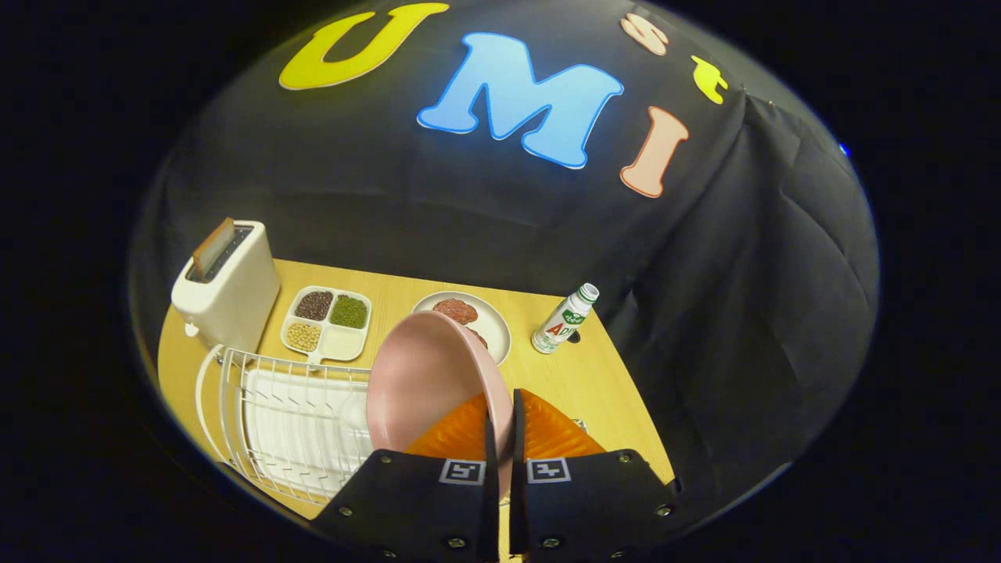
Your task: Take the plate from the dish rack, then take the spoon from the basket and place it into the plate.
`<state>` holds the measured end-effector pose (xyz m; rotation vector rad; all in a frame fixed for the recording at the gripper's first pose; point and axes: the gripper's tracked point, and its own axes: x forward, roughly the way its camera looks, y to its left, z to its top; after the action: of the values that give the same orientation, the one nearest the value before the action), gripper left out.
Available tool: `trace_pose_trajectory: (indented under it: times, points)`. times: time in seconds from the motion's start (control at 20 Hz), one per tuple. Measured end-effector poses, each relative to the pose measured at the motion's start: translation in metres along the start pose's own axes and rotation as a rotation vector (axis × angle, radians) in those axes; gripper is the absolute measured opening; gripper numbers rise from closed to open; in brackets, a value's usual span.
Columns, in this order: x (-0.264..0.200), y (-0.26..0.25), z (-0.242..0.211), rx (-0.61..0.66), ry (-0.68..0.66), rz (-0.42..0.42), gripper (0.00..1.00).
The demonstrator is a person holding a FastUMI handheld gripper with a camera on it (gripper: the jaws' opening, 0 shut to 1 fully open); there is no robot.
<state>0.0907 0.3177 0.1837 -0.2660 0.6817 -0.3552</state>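
pink and smooth, the plate (422,375) hangs pinched by its rim between the gripper (500,422) fingers, tilted on edge and lifted above the white wire dish rack (274,414), probably so it clears the tines. i judge the spoon comes next. a boxy toaster (231,289) and a four-part tray (327,322) sit beyond.

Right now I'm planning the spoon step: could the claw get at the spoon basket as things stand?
Probably not yet. The claw is shut on the pink plate, held above the dish rack, so both fingers are taken. I cannot make out a spoon or its basket from here.
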Motion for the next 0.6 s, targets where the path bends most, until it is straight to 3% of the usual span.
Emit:
trace_pose_trajectory:
  times: [0.3, 0.6]
  points:
    - [-0.041, -0.053, -0.004, 0.106, -0.039, 0.114, 0.05]
    - [-0.073, -0.084, -0.038, 0.154, -0.026, 0.240, 0.05]
